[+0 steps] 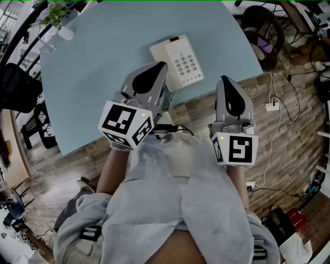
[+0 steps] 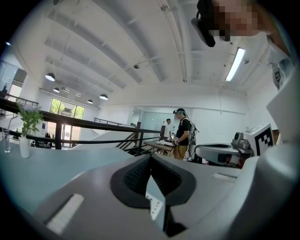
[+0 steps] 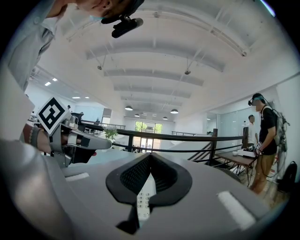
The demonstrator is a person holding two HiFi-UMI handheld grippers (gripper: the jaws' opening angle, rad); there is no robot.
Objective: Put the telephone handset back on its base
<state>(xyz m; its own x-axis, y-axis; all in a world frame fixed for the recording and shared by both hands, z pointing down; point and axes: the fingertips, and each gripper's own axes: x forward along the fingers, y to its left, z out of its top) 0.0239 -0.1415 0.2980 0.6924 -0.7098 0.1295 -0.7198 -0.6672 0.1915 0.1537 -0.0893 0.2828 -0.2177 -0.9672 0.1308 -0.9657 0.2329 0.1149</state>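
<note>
The white telephone [image 1: 175, 61] lay near the front edge of the pale blue desk [image 1: 103, 77], its keypad [image 1: 185, 64] facing up. The left hand-held gripper [image 1: 163, 65] hung in front of the telephone and covered its near left corner. Because of that, it could not be made out whether the handset sat in place on that side. In the left gripper view the jaws met at the tips with nothing between them. Only a sliver of the keypad showed through the slot lower down. The right hand-held gripper [image 1: 224, 79] pointed at the desk's front edge, to the right of the telephone and apart from it. It was likewise closed and empty. A potted plant [image 1: 56, 15] at the desk's far corner was partly cut off by the frame.
</note>
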